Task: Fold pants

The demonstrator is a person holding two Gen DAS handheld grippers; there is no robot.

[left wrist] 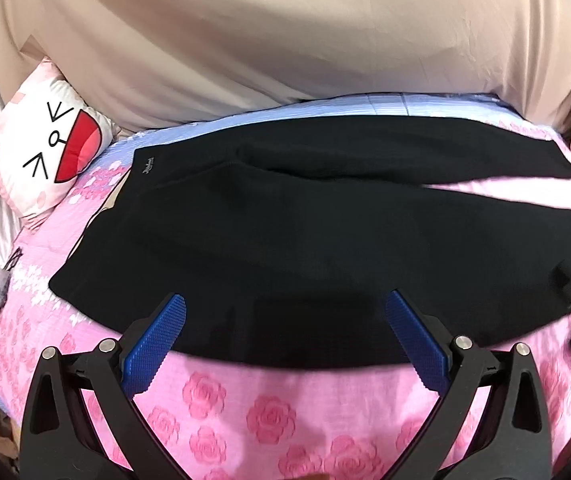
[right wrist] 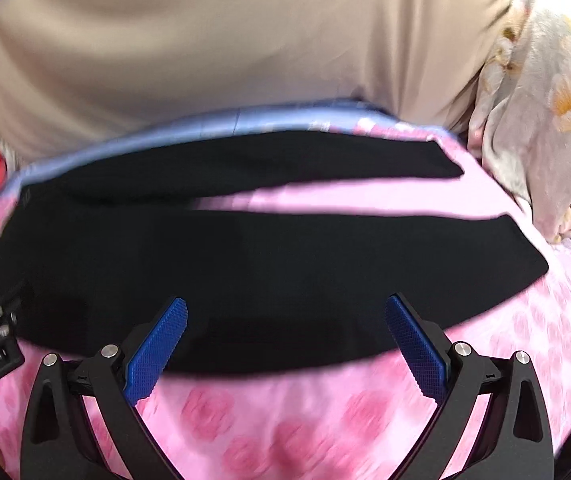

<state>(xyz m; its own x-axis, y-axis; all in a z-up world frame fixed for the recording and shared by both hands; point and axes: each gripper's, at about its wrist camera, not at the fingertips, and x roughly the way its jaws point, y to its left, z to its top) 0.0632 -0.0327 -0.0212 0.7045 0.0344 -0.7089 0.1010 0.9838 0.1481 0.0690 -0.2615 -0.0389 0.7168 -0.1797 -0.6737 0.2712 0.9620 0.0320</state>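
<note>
Black pants lie flat on a pink rose-print bedspread, waistband at the left, the two legs splayed apart to the right. My left gripper is open and empty, its blue pads above the near edge of the pants near the hip. In the right wrist view the pants fill the middle. My right gripper is open and empty over the near leg's edge. Each gripper shows at the edge of the other's view.
A white cartoon-face pillow lies at the far left. A beige sheet rises behind the bed. A floral blanket is heaped at the far right. Glasses lie on the bedspread at the left edge.
</note>
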